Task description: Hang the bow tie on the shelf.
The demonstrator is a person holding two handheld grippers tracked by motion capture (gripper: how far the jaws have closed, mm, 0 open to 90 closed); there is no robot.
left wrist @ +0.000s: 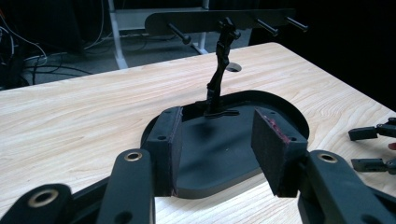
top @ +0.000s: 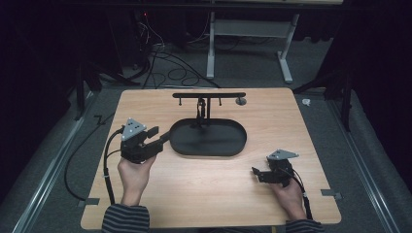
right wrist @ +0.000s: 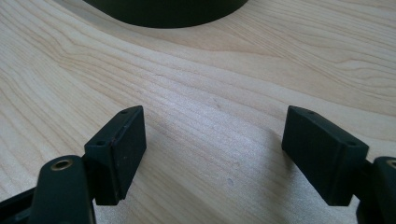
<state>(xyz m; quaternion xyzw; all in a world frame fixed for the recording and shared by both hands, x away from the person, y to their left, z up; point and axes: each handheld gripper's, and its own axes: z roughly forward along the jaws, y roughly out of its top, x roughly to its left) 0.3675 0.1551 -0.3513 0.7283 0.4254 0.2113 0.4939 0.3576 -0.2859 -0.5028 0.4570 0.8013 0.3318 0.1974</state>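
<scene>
The high view looks forward and down from above the person's side, taking in the whole wooden surface (top: 272, 116) and the floor beyond. The left gripper view sits low and close, facing the black tray (left wrist: 219, 154) and its stand (left wrist: 219, 70). The right gripper view looks steeply down at the wood from very near; all three views share the tray's edge (right wrist: 163, 14).

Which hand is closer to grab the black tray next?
Left. The left gripper sits open at the tray rim, its jaws either side of the edge. The right gripper is open too, but over bare table, apart from it.
</scene>
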